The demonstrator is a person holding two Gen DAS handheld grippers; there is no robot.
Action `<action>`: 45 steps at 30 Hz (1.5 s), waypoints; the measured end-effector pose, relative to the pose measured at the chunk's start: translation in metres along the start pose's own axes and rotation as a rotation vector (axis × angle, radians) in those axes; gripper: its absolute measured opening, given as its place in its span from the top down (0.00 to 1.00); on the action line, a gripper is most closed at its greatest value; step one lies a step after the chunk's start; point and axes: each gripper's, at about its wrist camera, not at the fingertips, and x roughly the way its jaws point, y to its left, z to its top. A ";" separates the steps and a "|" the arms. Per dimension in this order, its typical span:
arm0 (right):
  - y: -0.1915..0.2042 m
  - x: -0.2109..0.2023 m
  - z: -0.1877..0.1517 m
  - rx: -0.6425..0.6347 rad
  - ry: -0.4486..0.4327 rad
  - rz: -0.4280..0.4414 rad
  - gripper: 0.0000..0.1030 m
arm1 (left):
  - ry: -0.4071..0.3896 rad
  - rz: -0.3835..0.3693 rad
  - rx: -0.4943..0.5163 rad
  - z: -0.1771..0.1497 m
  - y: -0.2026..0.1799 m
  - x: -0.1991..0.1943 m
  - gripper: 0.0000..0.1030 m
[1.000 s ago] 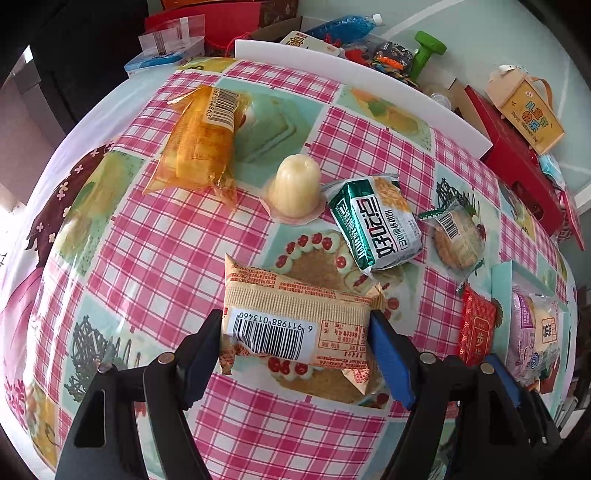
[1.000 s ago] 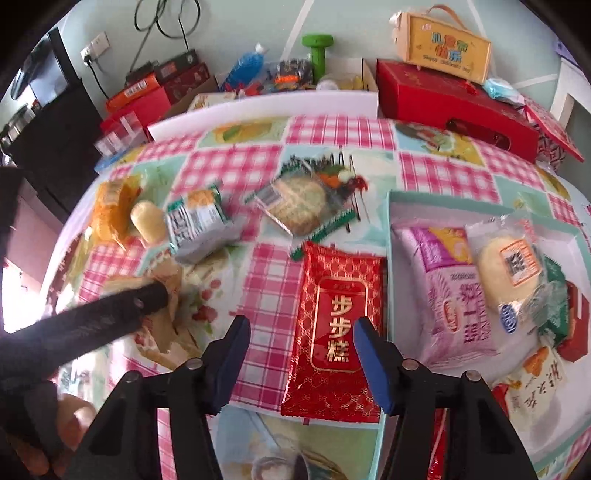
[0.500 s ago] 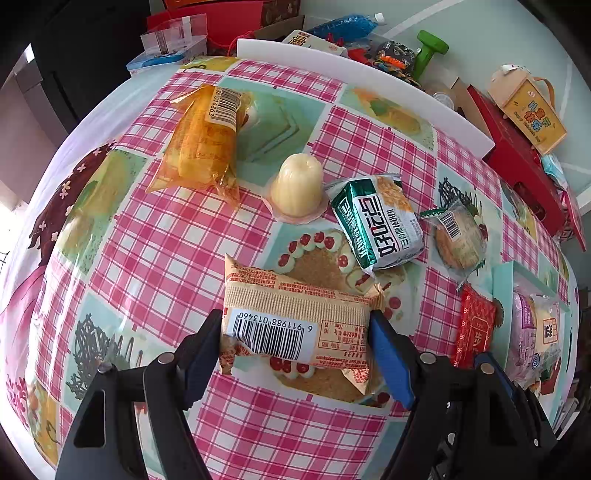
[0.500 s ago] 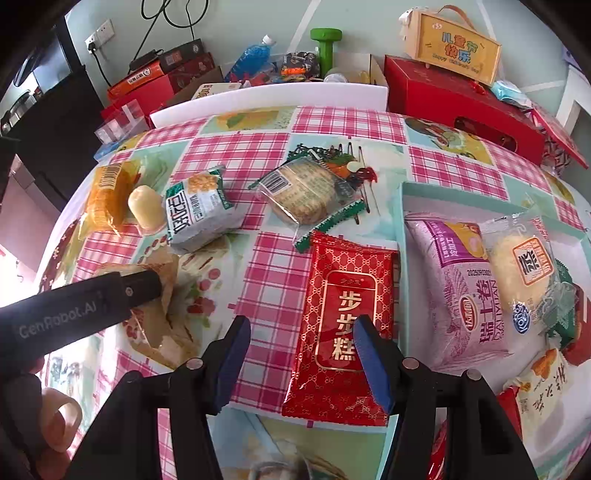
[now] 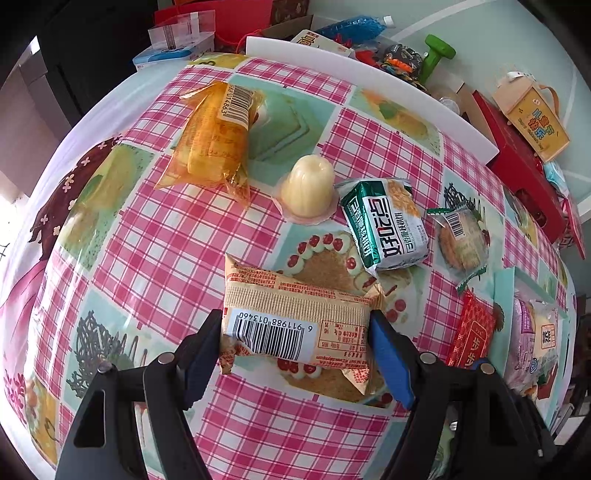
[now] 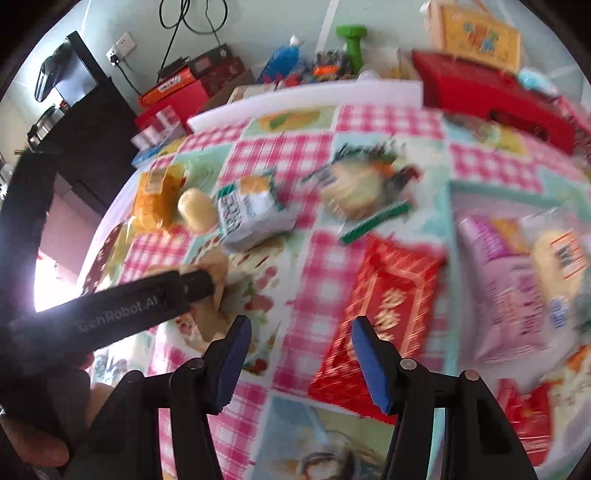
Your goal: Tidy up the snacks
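Observation:
My left gripper (image 5: 295, 328) is shut on a tan snack packet with a barcode (image 5: 295, 317), held just above the checked tablecloth (image 5: 155, 254). Beyond it lie an orange packet (image 5: 214, 144), a pale jelly cup (image 5: 310, 188), a green-and-white packet (image 5: 384, 225) and a clear cookie packet (image 5: 461, 236). My right gripper (image 6: 301, 360) is open and empty, over the cloth left of a red packet (image 6: 384, 317). The right wrist view is blurred. A teal tray (image 6: 498, 188) at the right holds a purple packet (image 6: 509, 280) and other snacks.
Behind the table's far edge stand a red box (image 5: 521, 173), a yellow carton with a handle (image 5: 532, 118), a green dumbbell (image 5: 437, 55) and a blue bottle (image 5: 354, 27). A black cabinet (image 6: 92, 122) stands at the left.
The left gripper keeps its hold on the tan packet and has barely moved. The right gripper has swung left, off the red packet, and its view has blurred.

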 end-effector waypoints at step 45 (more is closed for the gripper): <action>-0.019 0.010 0.002 0.093 0.031 -0.147 0.40 | 0.010 -0.012 -0.014 0.000 0.006 0.002 0.24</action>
